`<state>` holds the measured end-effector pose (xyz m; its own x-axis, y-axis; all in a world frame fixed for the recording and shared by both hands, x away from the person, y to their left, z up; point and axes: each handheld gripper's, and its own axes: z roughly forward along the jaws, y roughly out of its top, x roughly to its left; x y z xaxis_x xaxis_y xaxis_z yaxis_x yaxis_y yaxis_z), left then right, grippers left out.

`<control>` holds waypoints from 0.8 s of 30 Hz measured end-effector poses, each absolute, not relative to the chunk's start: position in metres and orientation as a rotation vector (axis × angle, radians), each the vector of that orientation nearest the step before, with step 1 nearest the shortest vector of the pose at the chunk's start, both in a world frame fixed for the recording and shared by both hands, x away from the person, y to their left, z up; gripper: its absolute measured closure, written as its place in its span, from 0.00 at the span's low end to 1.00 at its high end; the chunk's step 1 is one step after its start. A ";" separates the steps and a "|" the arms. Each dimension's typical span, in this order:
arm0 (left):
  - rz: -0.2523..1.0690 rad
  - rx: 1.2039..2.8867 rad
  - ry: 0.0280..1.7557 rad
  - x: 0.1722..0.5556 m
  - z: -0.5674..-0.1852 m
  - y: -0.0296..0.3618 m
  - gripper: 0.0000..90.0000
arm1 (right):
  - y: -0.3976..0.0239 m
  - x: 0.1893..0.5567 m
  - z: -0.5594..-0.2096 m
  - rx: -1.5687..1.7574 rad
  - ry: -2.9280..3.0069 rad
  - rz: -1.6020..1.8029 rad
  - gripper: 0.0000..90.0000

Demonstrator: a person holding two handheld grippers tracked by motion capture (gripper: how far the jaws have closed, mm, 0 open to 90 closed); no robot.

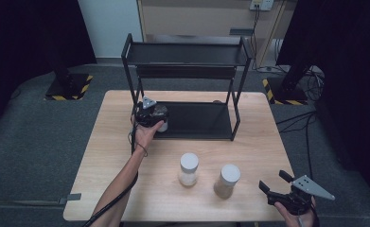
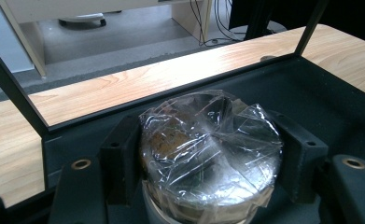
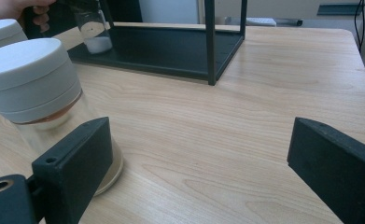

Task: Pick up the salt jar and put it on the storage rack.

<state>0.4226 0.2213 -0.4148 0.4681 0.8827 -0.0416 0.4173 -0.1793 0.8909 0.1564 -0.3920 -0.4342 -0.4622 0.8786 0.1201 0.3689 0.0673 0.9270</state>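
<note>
A clear jar (image 1: 160, 115) with film stretched over its mouth is at the left end of the black rack's lower shelf (image 1: 201, 120). My left gripper (image 1: 150, 115) is shut on it. In the left gripper view the jaws press both sides of the film-covered jar (image 2: 210, 149) over the shelf (image 2: 311, 93). The right gripper view shows the same jar (image 3: 94, 32), with white powder in its bottom, at shelf level. My right gripper (image 1: 273, 182) stands open near the table's front right corner. Nothing is between its jaws (image 3: 203, 140).
Two white-lidded jars stand on the wooden table (image 1: 121, 189), one holding pale powder (image 1: 189, 169) and one brownish powder (image 1: 227, 181). The brownish jar (image 3: 33, 84) is just left of my right gripper's left jaw. The rack's upper shelf (image 1: 187, 54) overhangs the lower one.
</note>
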 end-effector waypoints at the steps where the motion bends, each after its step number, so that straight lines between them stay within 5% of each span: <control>1: 0.632 1.783 1.103 0.422 -0.416 0.221 0.37 | -0.392 0.156 -0.434 1.237 1.869 1.388 0.08; 11: 0.650 1.801 1.086 0.421 -0.416 0.219 0.37 | -0.392 0.156 -0.435 1.231 1.868 1.391 0.08; 24: 0.646 1.731 1.071 0.415 -0.393 0.227 0.13 | -0.392 0.156 -0.435 1.229 1.870 1.392 0.08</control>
<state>0.4153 0.2268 -0.3929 0.4733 0.8796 -0.0469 0.3686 -0.1494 0.9175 0.1564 -0.3916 -0.4345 -0.4671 0.8763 0.1175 0.3640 0.0695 0.9288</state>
